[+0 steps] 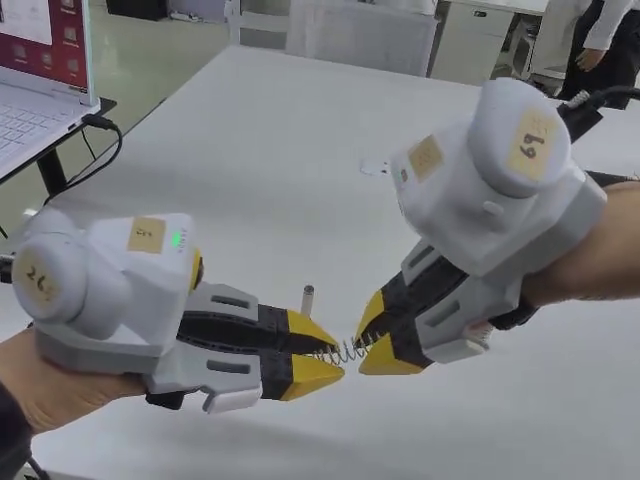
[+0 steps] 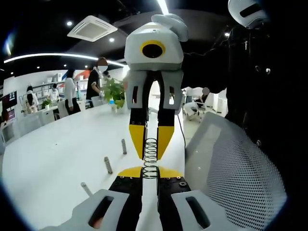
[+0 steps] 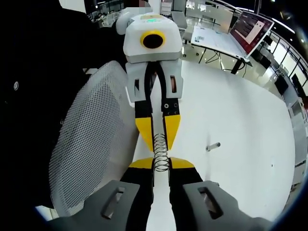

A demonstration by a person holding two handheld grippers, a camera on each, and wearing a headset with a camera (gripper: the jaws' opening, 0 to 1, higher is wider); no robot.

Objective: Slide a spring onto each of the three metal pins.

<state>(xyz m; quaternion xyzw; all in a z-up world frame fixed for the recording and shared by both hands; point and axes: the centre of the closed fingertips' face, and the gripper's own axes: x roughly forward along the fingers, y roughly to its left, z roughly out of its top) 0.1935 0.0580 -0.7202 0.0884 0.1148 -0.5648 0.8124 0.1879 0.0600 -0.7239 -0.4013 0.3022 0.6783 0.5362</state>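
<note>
- The spring [image 1: 347, 350] is held in the air just above the white worktop [image 1: 280, 150], pinched at both ends
- The left tongs [image 1: 325, 362] reach the spring from its left in the head view, and their yellow tips are closed on that end of it
- The right tongs [image 1: 372, 348] meet the spring from the opposite side, tip to tip with the left pair, and are clamped on its other end
- In the left gripper view, three metal pins [image 2: 108, 165] stand upright in a row on the worktop to the left of the spring, each apart from the next
- In the head view, one pin [image 1: 308, 297] stands just behind the spring
- An open laptop [image 1: 30, 80] sits well to the left of the spring and beyond it
- In the left gripper view, a mesh chair back [image 2: 231, 163] rises to the right of the spring
</note>
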